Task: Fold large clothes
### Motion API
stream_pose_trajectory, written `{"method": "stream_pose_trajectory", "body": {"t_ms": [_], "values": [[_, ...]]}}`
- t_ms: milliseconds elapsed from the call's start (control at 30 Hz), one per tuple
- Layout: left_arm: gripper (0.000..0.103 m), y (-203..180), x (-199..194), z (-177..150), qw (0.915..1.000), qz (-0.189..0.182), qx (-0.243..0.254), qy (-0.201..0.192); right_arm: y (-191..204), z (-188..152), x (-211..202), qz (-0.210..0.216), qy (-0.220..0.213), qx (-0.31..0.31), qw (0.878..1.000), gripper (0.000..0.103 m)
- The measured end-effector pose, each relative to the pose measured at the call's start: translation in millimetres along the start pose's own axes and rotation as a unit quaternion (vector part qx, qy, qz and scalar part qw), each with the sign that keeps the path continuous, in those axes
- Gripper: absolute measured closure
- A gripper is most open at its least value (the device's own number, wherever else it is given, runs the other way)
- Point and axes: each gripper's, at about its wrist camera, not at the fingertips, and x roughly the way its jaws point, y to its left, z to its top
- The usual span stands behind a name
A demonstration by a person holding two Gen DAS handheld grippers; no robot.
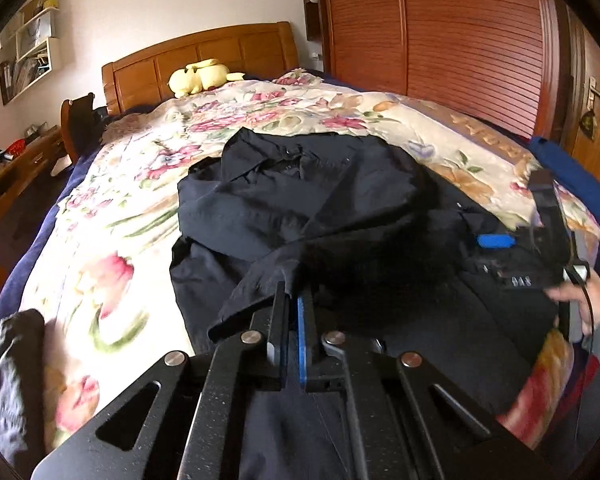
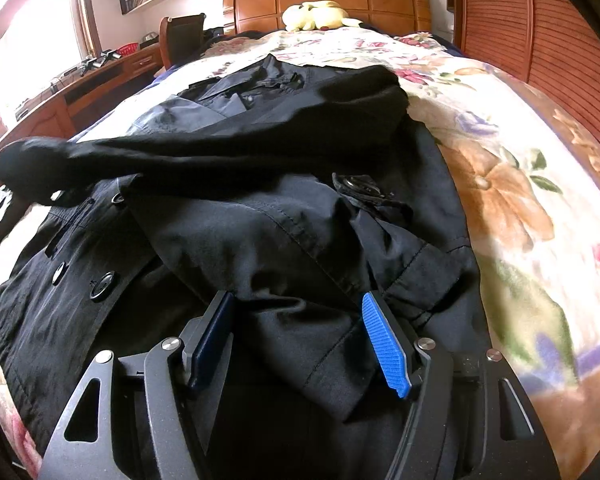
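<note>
Floral bedspread (image 1: 112, 184) carries the black coat (image 1: 300, 200), which lies ahead of both claws. Left gripper (image 1: 294, 300) is pressed together, pinching the sleeve cuff (image 1: 260, 284). Right gripper (image 2: 298, 312) stands spread over the coat's folded cloth, gripping nothing.

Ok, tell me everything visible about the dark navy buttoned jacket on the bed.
The dark navy buttoned jacket is of thin, creased woven cloth, with a collar at the far end, large dark buttons down the front and a buckled cuff strap. It lies front up on the floral bedspread, one sleeve laid over the chest. The left gripper is shut on the other sleeve's cuff; the right gripper rests open over the hem.
</note>
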Motion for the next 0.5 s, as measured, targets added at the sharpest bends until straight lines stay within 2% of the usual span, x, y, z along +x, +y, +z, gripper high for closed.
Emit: {"method": "stream_pose_trajectory", "body": {"t_ms": [100,233,500], "values": [[0.099,-5.8,-4.1,-15.9,0.9999,0.007,0.002,0.007,0.1,0.1,0.1,-0.001,0.000,0.000,1.000,0.035],[0.099,-10.9,-8.9,-35.8,0.9998,-0.007,-0.009,0.019,0.1,0.1,0.3,-0.001,0.000,0.000,1.000,0.035],[0.099,-18.4,-23.4,-62.6,0.9995,-0.006,-0.014,0.029,0.0,0.0,0.3,0.000,0.000,-0.001,1.000,0.035]]}}
